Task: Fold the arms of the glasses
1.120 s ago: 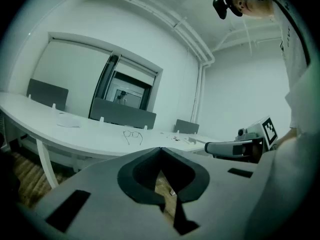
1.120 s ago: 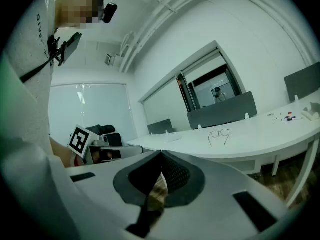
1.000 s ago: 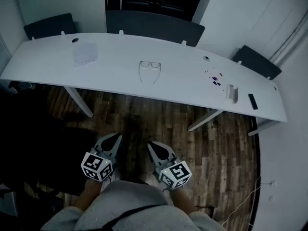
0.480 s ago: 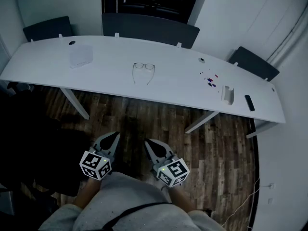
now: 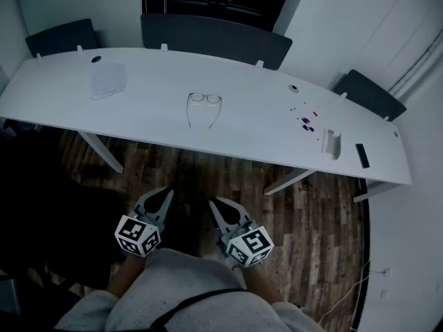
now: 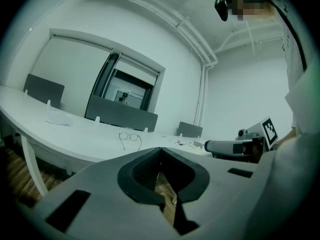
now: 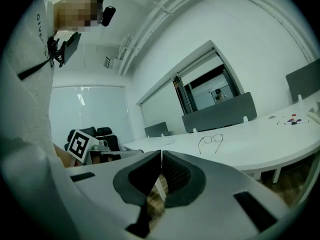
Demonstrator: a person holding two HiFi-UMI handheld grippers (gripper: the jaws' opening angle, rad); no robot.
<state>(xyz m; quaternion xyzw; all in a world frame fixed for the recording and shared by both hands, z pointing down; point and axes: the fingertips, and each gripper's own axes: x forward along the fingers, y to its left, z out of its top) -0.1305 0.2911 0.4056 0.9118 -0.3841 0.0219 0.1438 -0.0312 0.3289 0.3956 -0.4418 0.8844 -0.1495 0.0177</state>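
A long white table (image 5: 62,109) with a curved near edge runs across a room with a dark wood-plank floor (image 5: 304,213), seen from above. Dark grey chairs (image 5: 214,37) stand along its far side. Toward the table's left end lies a flat, pale, rounded-square pad (image 5: 109,81), with a small dark round dot (image 5: 95,59) just beyond it. Near the middle of the table, well apart from everything else, rest the thin dark wire-rimmed glasses (image 5: 205,99). Their front, with both lenses, lies along the table's length on the far side. Both arms are unfolded and stretch toward the near edge and the person, so the open pair's long axis runs from far to near. Further right come a small round grey button (image 5: 294,88), a scatter of tiny red and purple bits (image 5: 306,121) and a white upright block (image 5: 331,144). At the right end lies a small black slab (image 5: 363,155), perhaps a phone or a remote, too small to tell. In front of the table, over the floor and close to the person's grey-clad body, the left gripper (image 5: 166,193), grey with a black-and-white marker cube, has its jaws pressed together on nothing. Just beside it the right gripper (image 5: 213,202), with a like cube, is also clamped closed and empty. Both point toward the table, well short of the glasses.
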